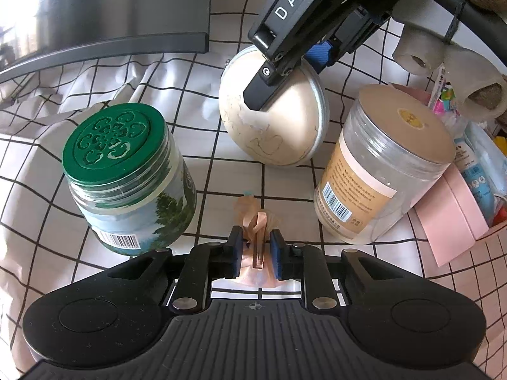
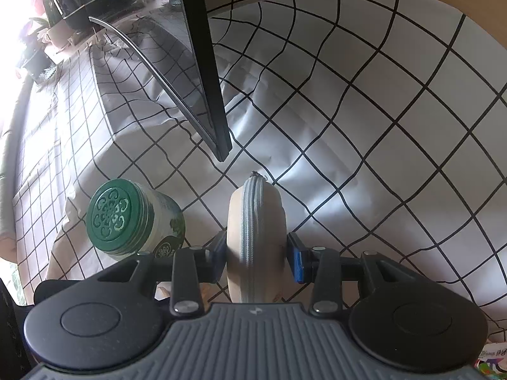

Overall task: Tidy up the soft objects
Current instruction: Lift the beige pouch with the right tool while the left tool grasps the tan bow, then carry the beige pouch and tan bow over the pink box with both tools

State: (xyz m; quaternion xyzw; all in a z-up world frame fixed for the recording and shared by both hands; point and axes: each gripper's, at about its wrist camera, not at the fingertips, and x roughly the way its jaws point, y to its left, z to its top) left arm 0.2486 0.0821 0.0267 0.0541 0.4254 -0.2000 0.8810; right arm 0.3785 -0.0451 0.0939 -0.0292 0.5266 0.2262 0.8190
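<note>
In the left wrist view my left gripper (image 1: 257, 248) has its blue pads against a small crumpled peach bundle (image 1: 253, 215) with a ribbon-like strip, low over the checked cloth. Beyond it, my right gripper (image 1: 286, 76) comes down from above and is shut on a round beige zip pouch (image 1: 279, 126), which stands on edge. The right wrist view shows the same pouch (image 2: 256, 221) edge-on with its grey zipper facing the camera, clamped between the right gripper (image 2: 257, 255) pads. The pouch's lower part is hidden behind the gripper body.
A green-lidded jar (image 1: 126, 174) (image 2: 126, 218) stands left of the pouch, and a clear jar with a tan lid (image 1: 386, 164) stands to the right. A pink box (image 1: 453, 215) of packets sits far right under cardboard rolls (image 1: 450, 63). A dark monitor (image 2: 196, 63) stands behind.
</note>
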